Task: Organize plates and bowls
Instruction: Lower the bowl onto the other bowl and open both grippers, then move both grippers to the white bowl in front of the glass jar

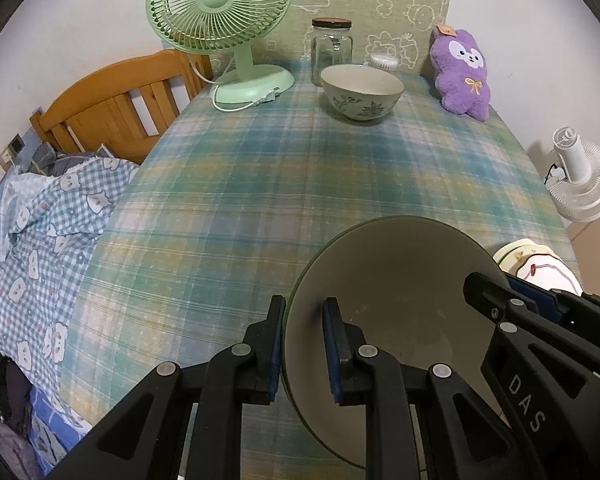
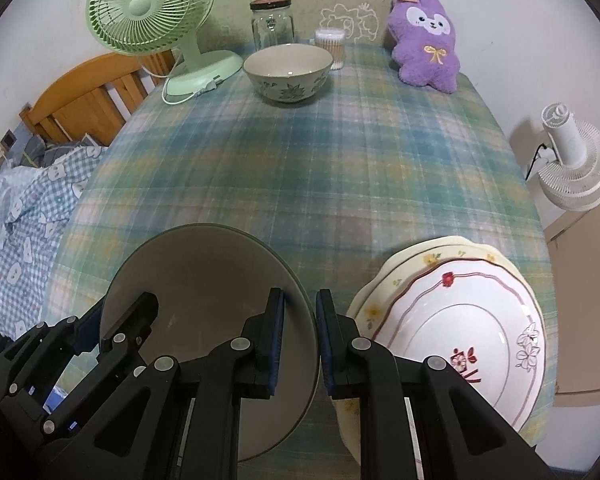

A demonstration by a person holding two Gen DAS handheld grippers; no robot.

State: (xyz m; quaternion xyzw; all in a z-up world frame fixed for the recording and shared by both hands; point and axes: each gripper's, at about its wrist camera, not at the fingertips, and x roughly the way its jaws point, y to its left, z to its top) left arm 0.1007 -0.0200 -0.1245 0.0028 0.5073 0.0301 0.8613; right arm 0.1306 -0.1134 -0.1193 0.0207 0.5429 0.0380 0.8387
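A plain grey bowl sits near the table's front edge. My left gripper straddles its left rim, one finger outside and one inside, with a gap to the rim. My right gripper straddles its right rim the same way; it shows in the left wrist view. A floral bowl stands far back. A white plate with red trim lies stacked on a cream flowered plate at the front right.
At the back stand a green desk fan, a glass jar, a cotton swab box and a purple plush toy. A bed with checked bedding lies left; a white fan stands right.
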